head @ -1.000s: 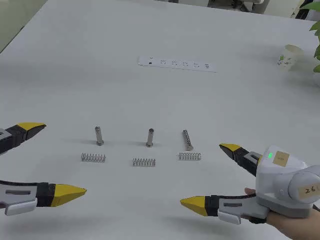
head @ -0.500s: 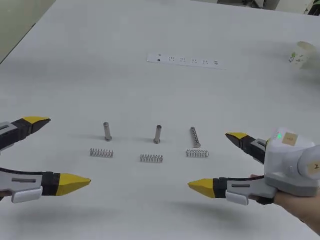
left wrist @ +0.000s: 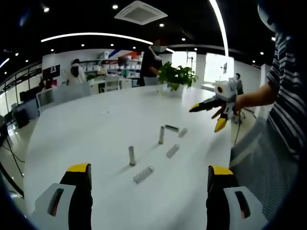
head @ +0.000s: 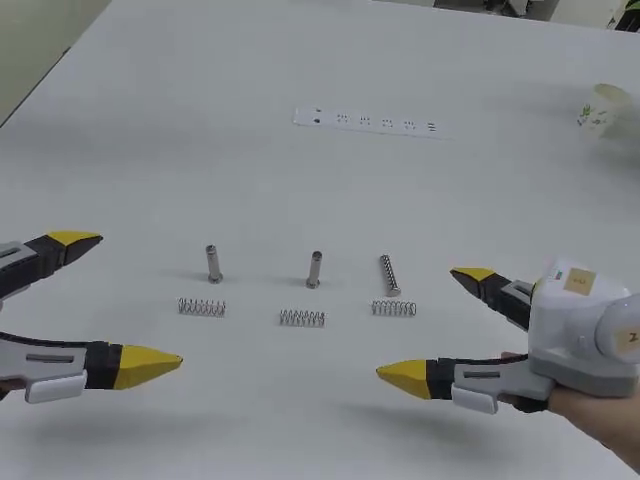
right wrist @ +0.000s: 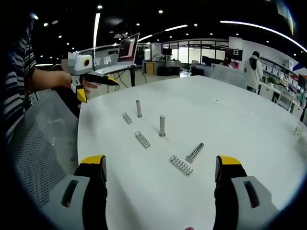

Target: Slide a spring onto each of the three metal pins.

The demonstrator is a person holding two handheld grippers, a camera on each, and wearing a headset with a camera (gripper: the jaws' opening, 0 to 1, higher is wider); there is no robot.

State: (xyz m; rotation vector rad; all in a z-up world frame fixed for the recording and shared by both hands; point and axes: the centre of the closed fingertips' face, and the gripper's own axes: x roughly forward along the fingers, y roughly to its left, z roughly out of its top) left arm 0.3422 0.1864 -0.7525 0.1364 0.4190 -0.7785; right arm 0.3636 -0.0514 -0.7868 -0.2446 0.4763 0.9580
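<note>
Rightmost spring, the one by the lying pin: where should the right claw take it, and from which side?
Probably from above, the right claw closing across the middle of the spring. It lies flat on the table, axis left to right in the head view, so pinch its sides front and back, leaving both ends free.

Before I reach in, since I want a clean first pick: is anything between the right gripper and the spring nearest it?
Nothing visible. Bare table lies between the open right gripper and the nearest spring. The pin beyond it lies on its side, behind the spring rather than in the path.
</note>
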